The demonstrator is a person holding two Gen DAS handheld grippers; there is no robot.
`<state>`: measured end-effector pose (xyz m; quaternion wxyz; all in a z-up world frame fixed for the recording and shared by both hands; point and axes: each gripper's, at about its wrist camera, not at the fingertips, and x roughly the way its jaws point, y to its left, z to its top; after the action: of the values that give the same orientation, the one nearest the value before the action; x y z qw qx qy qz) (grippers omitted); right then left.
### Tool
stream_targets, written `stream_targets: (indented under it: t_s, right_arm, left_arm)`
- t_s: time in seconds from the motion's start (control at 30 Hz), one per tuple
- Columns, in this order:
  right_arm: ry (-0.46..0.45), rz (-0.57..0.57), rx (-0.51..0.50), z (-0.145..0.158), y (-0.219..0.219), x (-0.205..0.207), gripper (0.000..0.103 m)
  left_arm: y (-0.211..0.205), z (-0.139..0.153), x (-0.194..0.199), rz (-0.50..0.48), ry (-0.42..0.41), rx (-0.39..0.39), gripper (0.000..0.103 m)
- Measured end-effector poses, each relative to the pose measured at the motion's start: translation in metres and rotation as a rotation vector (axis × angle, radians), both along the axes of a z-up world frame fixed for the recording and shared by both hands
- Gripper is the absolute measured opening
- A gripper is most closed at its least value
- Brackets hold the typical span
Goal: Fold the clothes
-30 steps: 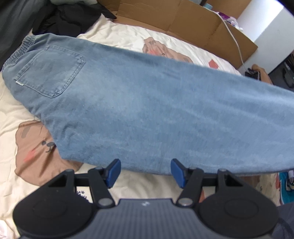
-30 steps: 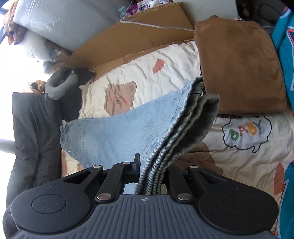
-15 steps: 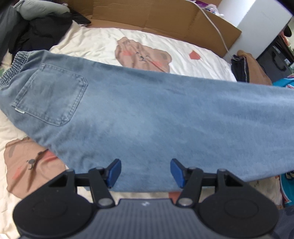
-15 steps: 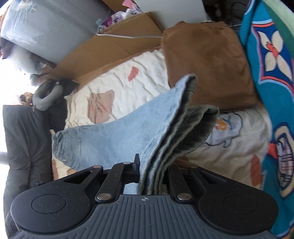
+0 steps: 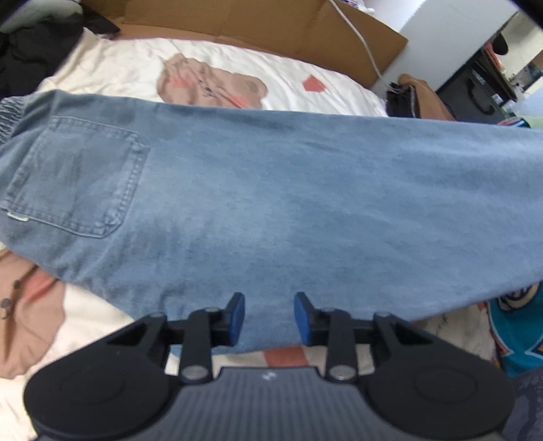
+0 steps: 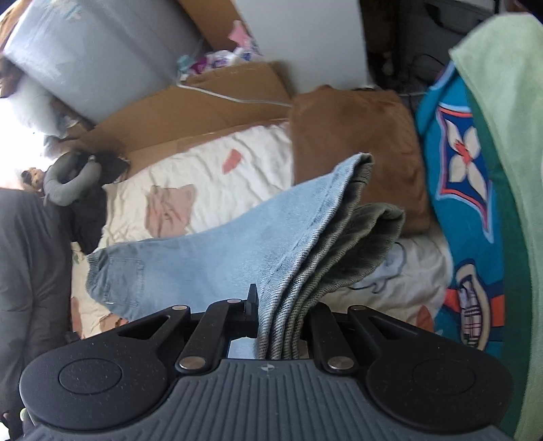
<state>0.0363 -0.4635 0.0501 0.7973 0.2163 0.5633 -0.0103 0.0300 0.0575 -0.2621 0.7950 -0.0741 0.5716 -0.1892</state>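
In the left wrist view, a dark pile of clothing (image 5: 23, 57) sits at the far left corner of the bed, beside flattened brown cardboard (image 5: 264, 23) that runs along the bed's far edge. The light blue jeans (image 5: 271, 203) stretch across the whole frame over a cream bedsheet (image 5: 112, 64) printed with pinkish-brown bears; the elastic waistband (image 5: 10, 112) and a stitched back pocket (image 5: 74, 176) lie at the left, and the legs run off to the right, where they lift away from the sheet. The left gripper (image 5: 269, 317) hovers at the near edge of the denim with its blue-padded fingers (image 5: 237, 315) spread apart — nothing is held between them, though the cloth's edge passes just under the gap. A white cable (image 5: 359, 40) trails over the cardboard, and folded brown fabric (image 5: 424, 98) sits beyond the jeans at the right. A teal patterned textile (image 5: 516, 336) shows at the lower right.

In the right wrist view, a grey neck pillow (image 6: 68, 183) lies at the left by more dark clothing. The jeans (image 6: 210, 261) rise from the waistband end on the sheet toward the camera. The right gripper (image 6: 281, 325) is clamped on the gathered leg ends — several layers of denim are bunched between its black fingers, and the hems (image 6: 359, 203) flop over above them. Behind them rests a folded brown garment (image 6: 356, 142), then a teal blanket (image 6: 468, 190) with a flower motif, and a pale green cloth (image 6: 509, 101) at the far right.
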Motion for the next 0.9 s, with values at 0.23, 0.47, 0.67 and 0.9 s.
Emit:
stream_targets:
  t_s: [0.23,0.47,0.67,0.9]
  right_arm:
    - [-0.078,-0.019,0.032,0.024,0.052,0.015,0.008]
    - [-0.184,-0.037,0.088,0.037,0.089,0.028,0.008]
    - [-0.267,0.007,0.054,0.026,0.099,0.031,0.008]
    - [-0.269,-0.031,0.093,-0.004,0.079,0.031,0.009]
  left_arm:
    - [-0.008,-0.003,0.010,-0.006,0.051,-0.060,0.034]
    - [-0.028,-0.011,0.015,-0.007,0.098,-0.069,0.034]
    - [-0.049,-0.027,0.017,-0.039,0.131,-0.064,0.034]
    - [-0.078,-0.048,0.024,-0.077,0.173,-0.057,0.034]
